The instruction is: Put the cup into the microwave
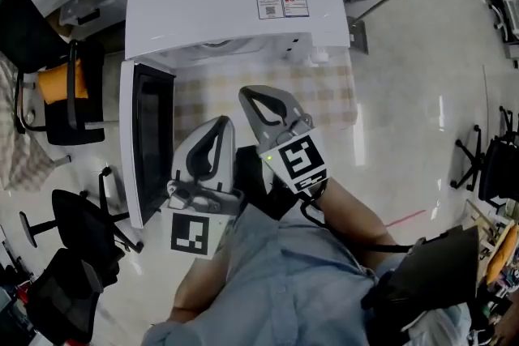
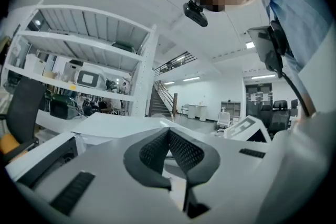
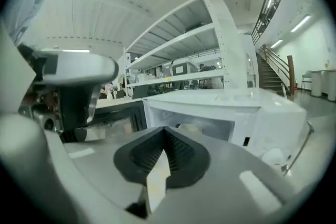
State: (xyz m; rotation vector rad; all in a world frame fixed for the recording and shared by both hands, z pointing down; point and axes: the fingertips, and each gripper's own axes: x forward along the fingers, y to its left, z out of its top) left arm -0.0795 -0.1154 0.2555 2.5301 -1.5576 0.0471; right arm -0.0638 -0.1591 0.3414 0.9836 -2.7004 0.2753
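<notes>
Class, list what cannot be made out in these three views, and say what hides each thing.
- Cup: none plainly seen; right gripper view shows a pale blurred shape inside the microwave, too blurred to name.
- Microwave's inside, head view: hidden beneath its own top.
- Checked cloth, head view: partly covered by the left gripper and right gripper.

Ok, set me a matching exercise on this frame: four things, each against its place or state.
Things:
1. dark-windowed white microwave door
2. beige checked cloth
3. blue-and-white printed sticker
4. right gripper

Places or states:
A. jaws together, nothing between them
B. on top of the white microwave
C. swung open
D. spread in front of the microwave

Pairs: 1-C, 2-D, 3-B, 4-A
</notes>
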